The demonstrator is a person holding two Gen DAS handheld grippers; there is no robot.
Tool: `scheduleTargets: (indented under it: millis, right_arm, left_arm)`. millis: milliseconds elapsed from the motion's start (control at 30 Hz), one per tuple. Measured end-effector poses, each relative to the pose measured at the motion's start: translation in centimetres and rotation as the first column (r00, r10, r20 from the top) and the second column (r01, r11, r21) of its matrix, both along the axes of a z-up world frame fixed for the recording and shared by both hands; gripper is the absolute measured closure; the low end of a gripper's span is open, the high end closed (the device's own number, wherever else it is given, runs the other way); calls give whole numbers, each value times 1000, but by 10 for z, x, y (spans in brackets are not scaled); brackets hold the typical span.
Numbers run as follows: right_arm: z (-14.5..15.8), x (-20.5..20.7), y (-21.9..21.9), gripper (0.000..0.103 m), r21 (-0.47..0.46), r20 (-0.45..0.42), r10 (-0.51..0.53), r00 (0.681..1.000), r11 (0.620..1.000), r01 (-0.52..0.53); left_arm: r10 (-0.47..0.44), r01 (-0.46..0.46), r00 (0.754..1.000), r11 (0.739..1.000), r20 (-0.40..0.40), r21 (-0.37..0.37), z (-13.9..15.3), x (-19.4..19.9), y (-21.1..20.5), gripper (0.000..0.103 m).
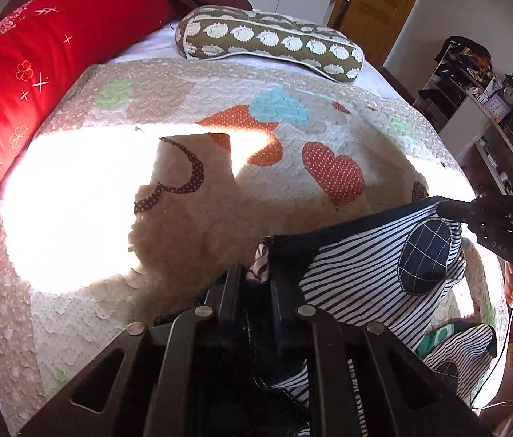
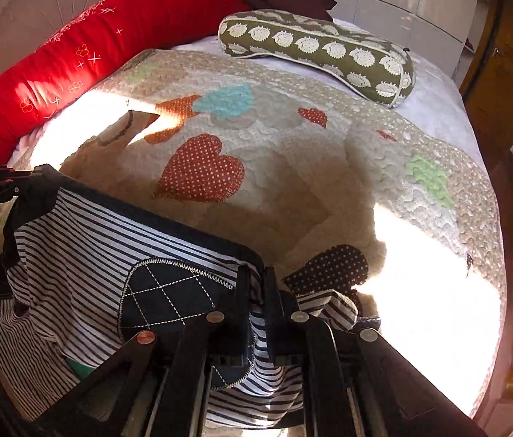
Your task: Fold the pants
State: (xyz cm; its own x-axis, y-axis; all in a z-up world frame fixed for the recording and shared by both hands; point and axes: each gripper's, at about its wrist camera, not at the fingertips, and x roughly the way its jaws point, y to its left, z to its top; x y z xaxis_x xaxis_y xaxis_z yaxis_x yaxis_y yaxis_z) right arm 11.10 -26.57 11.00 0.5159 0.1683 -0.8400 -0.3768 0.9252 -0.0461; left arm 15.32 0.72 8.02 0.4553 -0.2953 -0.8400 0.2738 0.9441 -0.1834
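Both grippers, left [image 1: 258, 284] and right [image 2: 258, 291], clenched the pants [image 1: 365, 266] by the dark waistband, held stretched above the bed [image 1: 183, 255]; a thin pinch could probably slip, dropping one corner and skewing the fold.

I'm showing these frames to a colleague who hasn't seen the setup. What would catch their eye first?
Probably the striped pants with their dark quilted patch, stretched in the foreground between the left gripper and right gripper, both clamped on the dark edge. Behind lie the heart-patterned quilt, a bright red bolster along the left and an olive patterned pillow at the far end.
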Motion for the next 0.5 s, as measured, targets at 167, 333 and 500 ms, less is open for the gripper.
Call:
scheduleTargets:
  millis: [167, 333, 500]
  right_arm:
    - [33, -71, 15, 96, 9, 92, 2, 996, 1000, -2]
    - [36, -160, 27, 96, 48, 125, -9, 992, 999, 3]
    - [0, -226, 29, 96, 163, 34, -48, 998, 986, 42]
  left_arm:
    - [16, -21, 990, 999, 139, 29, 38, -51, -1, 94]
    - [28, -46, 965, 997, 262, 62, 57, -122, 5, 94]
    - [68, -86, 969, 994, 236, 65, 32, -176, 19, 98]
